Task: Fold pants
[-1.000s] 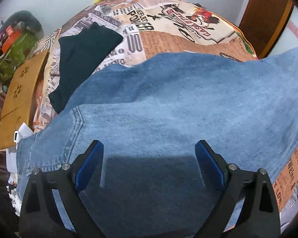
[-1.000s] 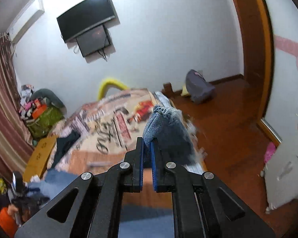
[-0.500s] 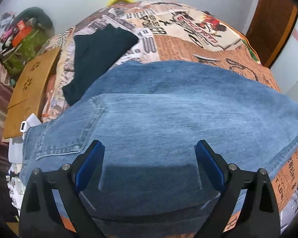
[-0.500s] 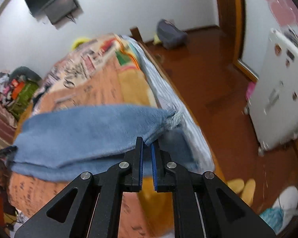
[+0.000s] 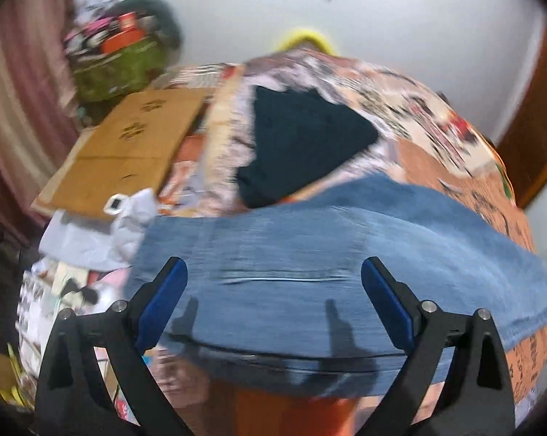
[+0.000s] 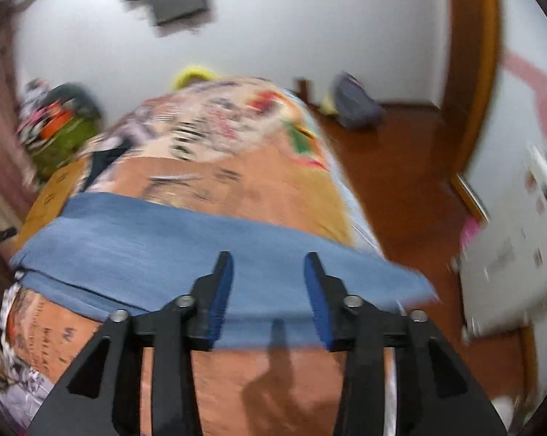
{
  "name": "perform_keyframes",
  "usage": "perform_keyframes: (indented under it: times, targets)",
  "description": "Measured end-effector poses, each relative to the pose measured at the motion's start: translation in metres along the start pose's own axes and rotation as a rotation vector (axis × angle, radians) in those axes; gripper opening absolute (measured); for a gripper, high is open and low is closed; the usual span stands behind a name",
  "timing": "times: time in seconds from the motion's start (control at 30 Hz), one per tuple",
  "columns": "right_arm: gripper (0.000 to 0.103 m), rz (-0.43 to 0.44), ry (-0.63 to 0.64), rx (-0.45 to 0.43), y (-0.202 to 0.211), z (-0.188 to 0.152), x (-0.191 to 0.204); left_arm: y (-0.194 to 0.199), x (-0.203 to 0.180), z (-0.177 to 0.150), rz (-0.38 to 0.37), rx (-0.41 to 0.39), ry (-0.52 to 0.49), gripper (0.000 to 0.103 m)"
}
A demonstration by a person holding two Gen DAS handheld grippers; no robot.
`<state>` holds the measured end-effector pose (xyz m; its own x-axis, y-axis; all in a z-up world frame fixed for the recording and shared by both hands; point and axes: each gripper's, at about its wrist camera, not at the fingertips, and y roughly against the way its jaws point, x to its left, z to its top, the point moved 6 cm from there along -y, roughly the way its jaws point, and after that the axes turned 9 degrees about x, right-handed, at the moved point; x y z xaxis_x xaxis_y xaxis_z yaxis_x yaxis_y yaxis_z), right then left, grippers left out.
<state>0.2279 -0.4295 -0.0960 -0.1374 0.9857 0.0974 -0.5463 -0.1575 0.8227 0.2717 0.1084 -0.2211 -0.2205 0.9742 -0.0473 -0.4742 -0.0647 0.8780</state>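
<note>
Releasing fold: right gripper [image 6: 268,283] jaws just opening, nothing between; left gripper [image 5: 273,303] spread wide, empty. Jeans [image 5: 346,239] lie folded across bedspread [image 5: 437,138]. Next: square edges, regrasp fold end.

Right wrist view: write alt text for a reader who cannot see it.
Blue jeans lie folded in a band across a bed with a printed orange bedspread. The right gripper hovers over them, jaws just opened and empty. Behind are a white wall and wooden floor.
</note>
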Motion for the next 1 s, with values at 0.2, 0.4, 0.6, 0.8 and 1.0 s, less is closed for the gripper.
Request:
perform_keyframes:
  times: [0.2,0.4,0.6,0.8,1.0]
  targets:
    - [0.050,0.165,0.227,-0.025,-0.042,0.046,0.119,-0.009,0.085,-0.015,0.008,0.044,0.193,0.099]
    - [0.052,0.265,0.382,0.021,-0.098,0.068,0.207,-0.041,0.123,-0.044,-0.087,0.144,0.308,0.099]
    - [0.052,0.342,0.454,0.145,-0.164,0.087,0.267,-0.074,0.105,-0.057,-0.275,0.235,0.332,0.099]
    - [0.052,0.382,0.437,0.321,-0.242,0.099,0.307,-0.090,0.093,-0.041,-0.380,0.242,0.355,0.080]
    - [0.043,0.432,0.409,0.426,-0.274,0.083,0.325,-0.090,0.099,-0.032,-0.236,0.144,0.308,0.029]
